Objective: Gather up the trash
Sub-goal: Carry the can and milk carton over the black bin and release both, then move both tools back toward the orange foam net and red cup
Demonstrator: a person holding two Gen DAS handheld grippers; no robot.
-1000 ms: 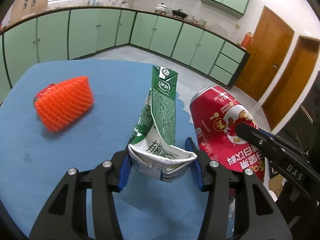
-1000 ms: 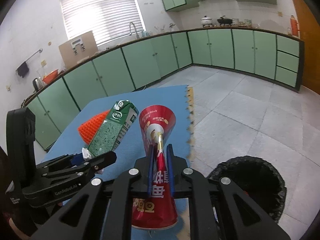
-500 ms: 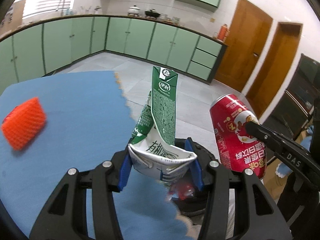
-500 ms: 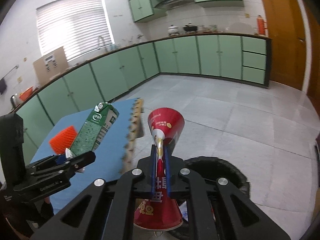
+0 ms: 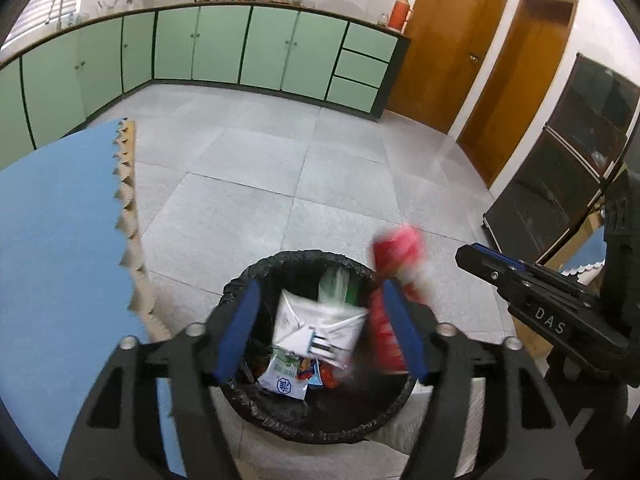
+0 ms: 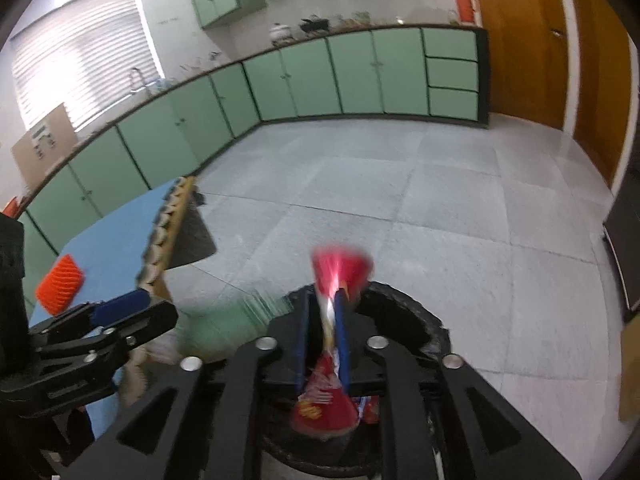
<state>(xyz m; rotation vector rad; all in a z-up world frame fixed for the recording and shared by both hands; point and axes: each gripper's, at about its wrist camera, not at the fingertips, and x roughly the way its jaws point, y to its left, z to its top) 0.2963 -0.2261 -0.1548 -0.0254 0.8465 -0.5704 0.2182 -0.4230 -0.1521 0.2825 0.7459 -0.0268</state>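
Right claw (image 5: 476, 256), stamped "DAS", beside bin (image 5: 256, 408).

"das" in white on the right gripper (image 5: 476, 258)

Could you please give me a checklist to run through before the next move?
1. Left tongs open, nothing gripped: ok.
2. Milk carton inside the trash bin rim: ok, though blurred.
3. Red can free of the right tongs: cannot tell; it is blurred between the pads.
4. Bin below both tongs: ok.
5. All trash collected: not ok; the orange foam net lies on the blue mat.
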